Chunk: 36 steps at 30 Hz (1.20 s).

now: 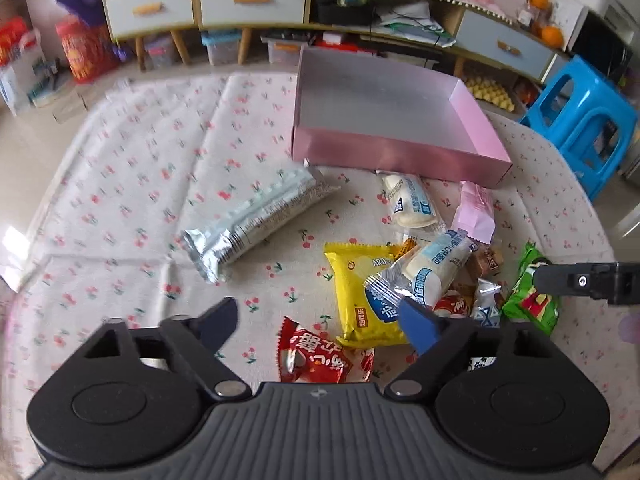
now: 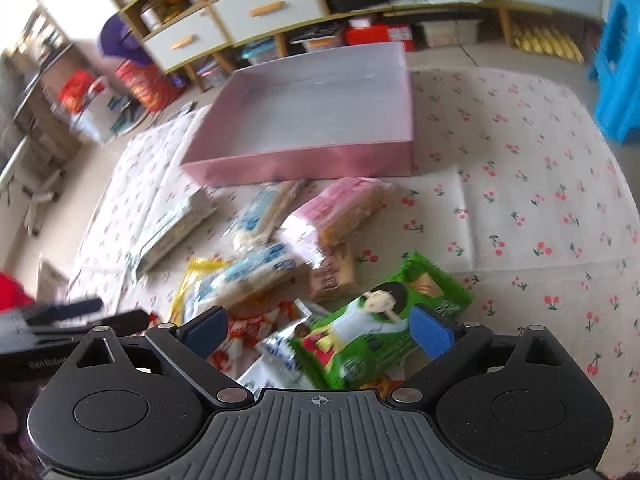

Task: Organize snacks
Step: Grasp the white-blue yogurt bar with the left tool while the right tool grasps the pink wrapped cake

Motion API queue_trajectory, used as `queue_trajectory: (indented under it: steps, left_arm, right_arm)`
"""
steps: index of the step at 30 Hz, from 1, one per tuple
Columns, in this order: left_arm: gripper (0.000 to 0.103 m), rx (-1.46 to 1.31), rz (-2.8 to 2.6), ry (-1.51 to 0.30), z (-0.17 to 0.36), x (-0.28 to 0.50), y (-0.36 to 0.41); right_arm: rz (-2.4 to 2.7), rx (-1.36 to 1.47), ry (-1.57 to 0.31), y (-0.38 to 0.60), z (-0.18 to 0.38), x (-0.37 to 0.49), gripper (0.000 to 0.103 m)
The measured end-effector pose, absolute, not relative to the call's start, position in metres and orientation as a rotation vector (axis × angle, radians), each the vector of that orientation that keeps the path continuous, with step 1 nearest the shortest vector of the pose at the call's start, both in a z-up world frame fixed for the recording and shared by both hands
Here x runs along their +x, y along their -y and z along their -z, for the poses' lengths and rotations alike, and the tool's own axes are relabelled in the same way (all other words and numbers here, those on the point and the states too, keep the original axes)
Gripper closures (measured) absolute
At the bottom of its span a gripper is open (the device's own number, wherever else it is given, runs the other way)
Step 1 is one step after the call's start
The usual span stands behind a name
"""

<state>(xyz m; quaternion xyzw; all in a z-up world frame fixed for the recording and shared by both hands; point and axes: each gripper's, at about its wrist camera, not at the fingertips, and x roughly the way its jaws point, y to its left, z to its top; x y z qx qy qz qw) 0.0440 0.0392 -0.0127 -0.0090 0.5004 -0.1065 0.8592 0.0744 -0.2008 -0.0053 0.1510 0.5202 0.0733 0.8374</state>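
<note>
A heap of snack packets lies on the cherry-print cloth [image 1: 132,184] in front of an empty pink box [image 1: 392,152] [image 2: 304,164]. My left gripper [image 1: 320,322] is open above a red packet [image 1: 316,356] and a yellow packet [image 1: 356,292]; its pads touch neither. A long silver packet [image 1: 256,224] [image 2: 172,232] lies apart to the left. White-and-blue bun packets [image 1: 412,204] and a pink packet [image 1: 474,212] [image 2: 332,216] lie nearer the box. My right gripper [image 2: 320,332] stands open over a green packet [image 2: 376,328] [image 1: 528,296], which lies between its fingers.
A blue plastic stool [image 1: 580,120] stands right of the table. Behind the table runs a low cabinet with grey drawers [image 1: 248,0] and cluttered shelves. Bags and a red drum [image 1: 80,52] stand on the floor at the left. Bare cloth [image 2: 540,184] spreads right of the heap.
</note>
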Motion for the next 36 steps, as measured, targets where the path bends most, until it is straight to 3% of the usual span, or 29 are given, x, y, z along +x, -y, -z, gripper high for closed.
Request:
queue_trajectory:
  steps: [6,10,19,30,33,36]
  left_arm:
    - [0.046,-0.069,0.368,-1.029,0.011,0.062,-0.027]
    - [0.048,-0.025,0.466,-0.987,0.009,0.07,-0.003]
    - [0.049,-0.041,0.42,-1.017,0.029,0.1,0.016]
    - [0.06,-0.181,0.308,-1.041,0.044,0.124,0.026]
    - [0.064,-0.175,0.303,-1.043,0.047,0.125,0.031]
    - [0.067,-0.178,0.293,-1.046,0.048,0.126,0.033]
  right_arm:
    - [-0.097,0.436,-1.076,0.219,0.015,0.094,0.02]
    - [-0.07,0.506,-1.055,0.22,0.022,0.11,0.032]
    - [-0.001,0.558,-1.066,0.212,0.038,0.132,0.036]
    - [0.052,0.624,-1.07,0.213,0.055,0.151,0.047]
    - [0.056,0.656,-1.069,0.217,0.058,0.152,0.052]
    - [0.033,0.7,-1.06,0.22,0.061,0.152,0.064]
